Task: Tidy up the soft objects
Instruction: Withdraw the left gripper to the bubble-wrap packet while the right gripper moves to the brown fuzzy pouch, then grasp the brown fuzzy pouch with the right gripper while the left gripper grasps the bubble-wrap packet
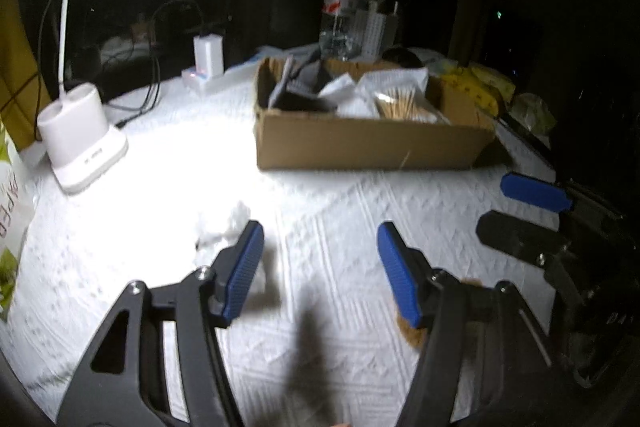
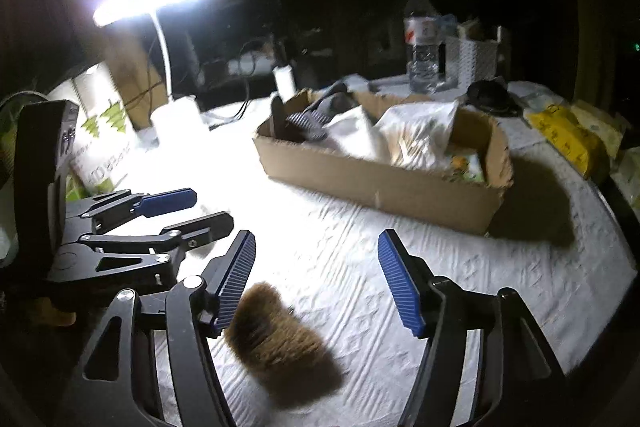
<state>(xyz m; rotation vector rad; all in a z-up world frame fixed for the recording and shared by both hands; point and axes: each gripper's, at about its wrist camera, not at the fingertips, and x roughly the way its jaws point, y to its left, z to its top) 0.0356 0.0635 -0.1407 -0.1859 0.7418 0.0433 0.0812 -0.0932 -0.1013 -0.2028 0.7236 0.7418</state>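
1. My right gripper hangs spread wide and empty; the brown, furry, oblong soft object lies just below and inside its left finger, touching or nearly touching the pad.
2. The object's long axis runs diagonally, from that left pad back toward my wrist.
3. My left gripper is likewise released and empty; a crumpled white tissue wad lies just beyond its left finger.
4. By my judgement the right hand is nearer the furry piece and the left is nearer the tissue.
5. Farther ahead of both grippers stands the shallow brown cardboard box on the white embossed cloth.
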